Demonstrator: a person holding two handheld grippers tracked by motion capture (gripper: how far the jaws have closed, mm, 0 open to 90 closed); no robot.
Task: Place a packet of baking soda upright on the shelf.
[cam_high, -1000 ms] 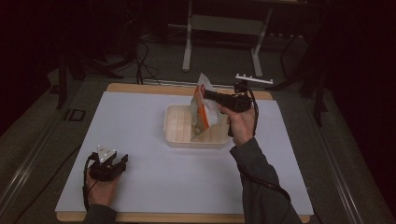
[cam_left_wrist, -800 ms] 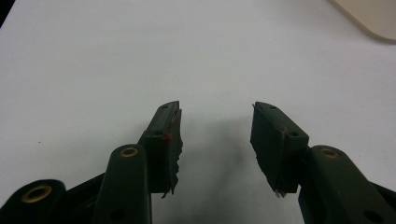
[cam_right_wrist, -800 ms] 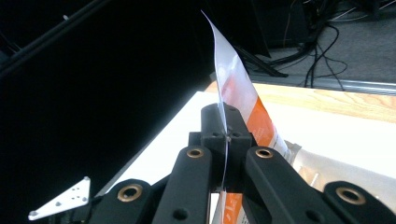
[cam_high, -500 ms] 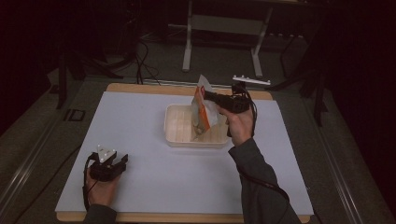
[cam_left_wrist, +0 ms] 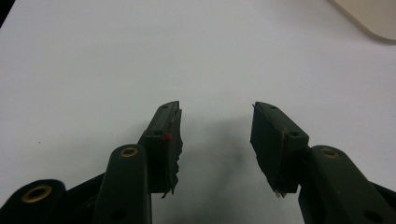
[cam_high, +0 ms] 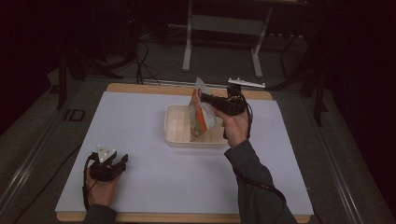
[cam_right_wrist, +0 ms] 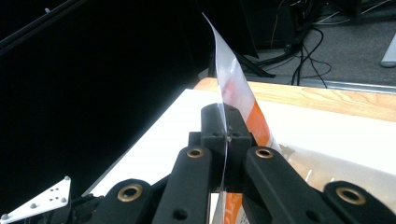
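High view first: the person's right gripper (cam_high: 201, 99) is raised over a cream tray (cam_high: 175, 122) that sits toward the far middle of the white surface (cam_high: 140, 116), and it has an orange-and-white packet (cam_high: 201, 114) pinched by its top edge. The packet hangs with its lower end down inside the tray, tilted a little, so it looks to me like it is either being lowered in or lifted out; I can't tell which.

From the right gripper view, the fingers (cam_right_wrist: 212, 122) are pressed tight together with the thin packet (cam_right_wrist: 238, 95) edge sandwiched between them and rising past the tips. Gripping that flat sealed edge makes sense, since it gives the pads something thin and stiff to bite.

Over at the near left corner, the left gripper (cam_high: 122, 161) rests low on the surface, well apart from the tray. In the left gripper view its fingers (cam_left_wrist: 164, 135) stand parted with nothing but bare white surface between them, seemingly parked out of the way while the other hand works.
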